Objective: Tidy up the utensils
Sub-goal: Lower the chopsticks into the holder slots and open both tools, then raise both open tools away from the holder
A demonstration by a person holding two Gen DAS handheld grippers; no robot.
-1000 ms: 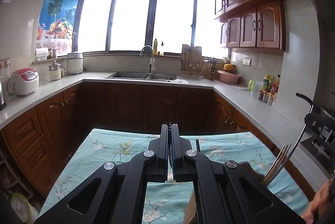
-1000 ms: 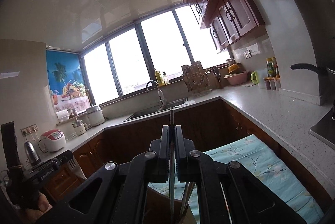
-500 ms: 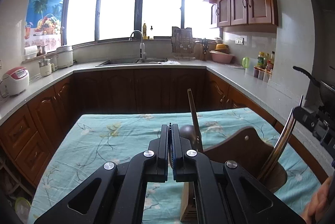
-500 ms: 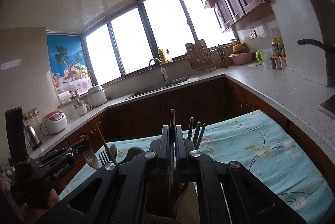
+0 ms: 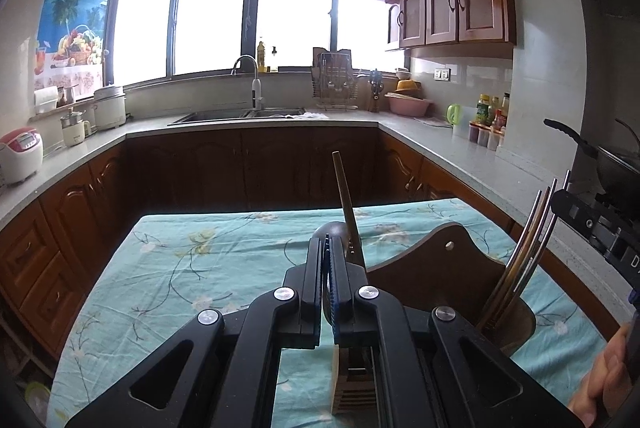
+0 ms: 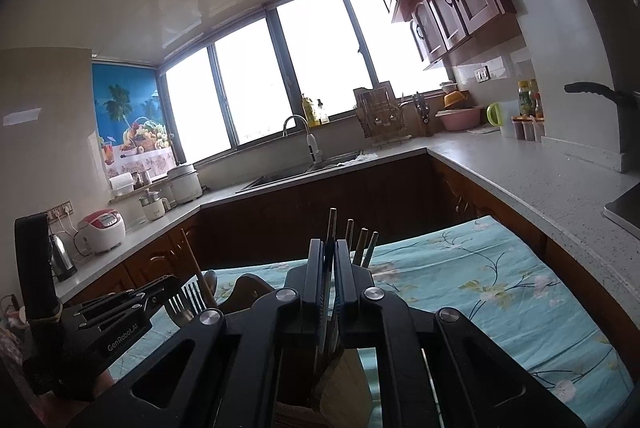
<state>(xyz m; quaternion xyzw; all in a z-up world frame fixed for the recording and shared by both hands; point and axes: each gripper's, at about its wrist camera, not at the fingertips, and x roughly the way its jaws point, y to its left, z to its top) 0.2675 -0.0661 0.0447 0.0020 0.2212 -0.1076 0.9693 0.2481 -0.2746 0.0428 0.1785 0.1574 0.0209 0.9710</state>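
Below the right tool [image 6: 329,270], clamped on a thin metal utensil [image 6: 331,224], stands a wooden holder [image 6: 340,384] on the cloth-covered desk [image 6: 480,288], more metal handles [image 6: 362,240] just right of the tips. Left tool [image 5: 328,270] together, empty, over the holder's left end.

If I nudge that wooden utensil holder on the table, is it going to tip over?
Possibly. The wooden utensil holder carries tall metal chopsticks and a long-handled ladle leaning well above its rim, so it looks top-heavy. It stands on a loose floral tablecloth, which may bunch rather than let it slide. Pushing low would probably be safer.
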